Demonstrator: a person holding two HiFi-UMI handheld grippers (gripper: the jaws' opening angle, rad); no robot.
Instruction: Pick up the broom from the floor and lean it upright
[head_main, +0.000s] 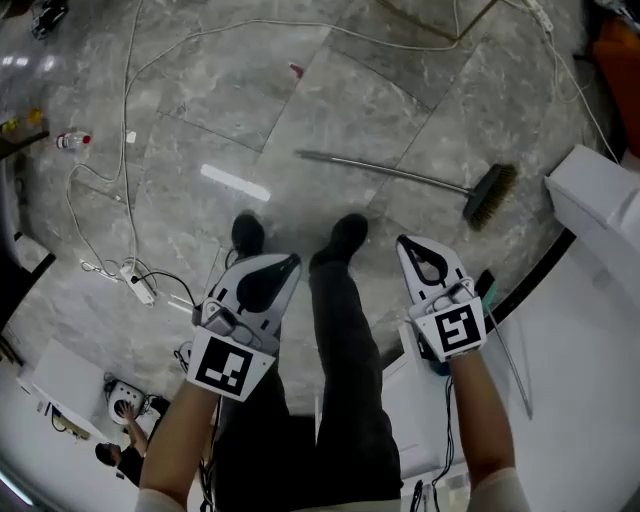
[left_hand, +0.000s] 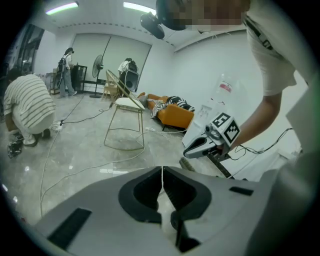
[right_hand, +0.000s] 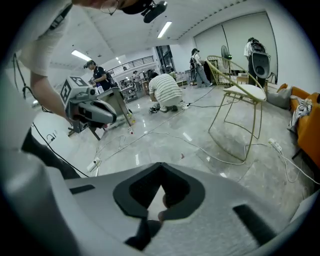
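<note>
The broom (head_main: 400, 174) lies flat on the grey stone floor, its thin metal handle running from upper left to the dark brush head (head_main: 490, 196) at the right. Both grippers hover above the floor on my side of it, apart from it. My left gripper (head_main: 292, 263) sits beside my shoes, jaws pressed together with nothing between them. My right gripper (head_main: 404, 243) is closer to the brush head, also shut and empty. In the left gripper view the closed tips (left_hand: 161, 171) point at the floor, with the right gripper (left_hand: 189, 151) ahead. The right gripper view shows its closed tips (right_hand: 160, 168).
Loose cables and a power strip (head_main: 141, 287) trail over the floor at the left, near a small bottle (head_main: 72, 141). A white bench (head_main: 600, 195) stands at the right. A wire chair (left_hand: 125, 122), an orange sofa (left_hand: 175, 114) and a crouching person (left_hand: 27, 107) are farther off.
</note>
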